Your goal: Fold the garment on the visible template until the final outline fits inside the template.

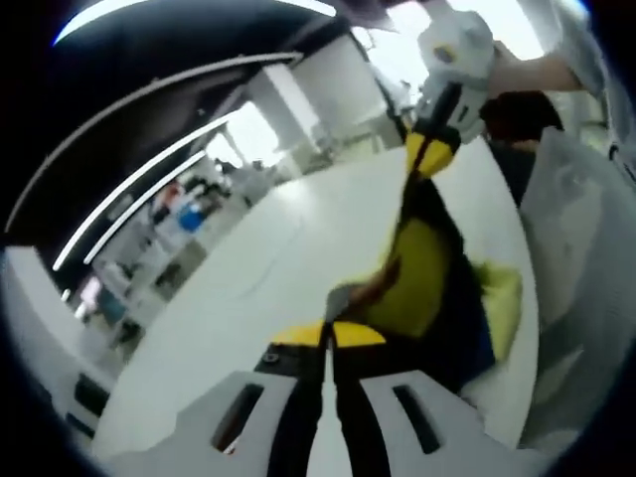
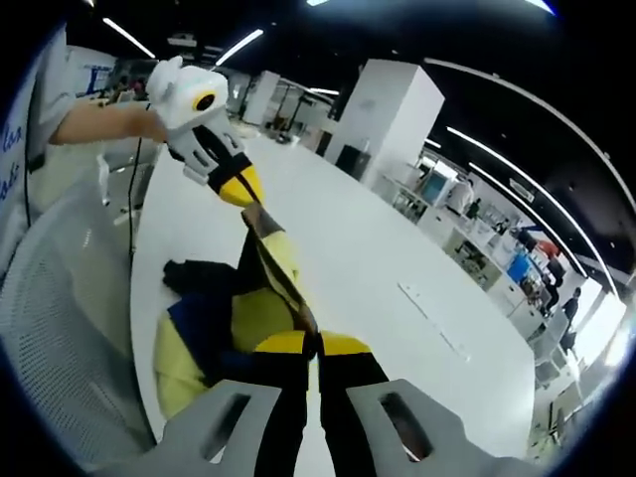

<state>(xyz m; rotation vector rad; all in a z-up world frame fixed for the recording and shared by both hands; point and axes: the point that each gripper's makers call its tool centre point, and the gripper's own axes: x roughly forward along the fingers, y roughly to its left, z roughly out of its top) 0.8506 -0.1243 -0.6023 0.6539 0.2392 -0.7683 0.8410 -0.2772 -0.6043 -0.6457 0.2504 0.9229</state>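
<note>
A yellow, black and blue garment [image 1: 417, 268] is stretched in the air between both grippers, above the near edge of a white table [image 1: 288, 258]. My left gripper [image 1: 328, 335] is shut on one end of the cloth. The right gripper [image 1: 429, 157], held by a hand, is shut on the other end at the upper right. In the right gripper view, my right gripper [image 2: 316, 344] pinches the garment [image 2: 238, 313]. The left gripper [image 2: 244, 189] grips it at the upper left. The rest of the cloth sags in a bunch onto the table [image 2: 378, 268] edge.
A white mesh chair back [image 2: 60, 328] stands close to the table edge beside the garment, also seen as a chair back [image 1: 576, 258]. A person's arm [image 2: 99, 121] holds the far gripper. A white pillar [image 2: 393, 109] and shelves stand beyond the long table.
</note>
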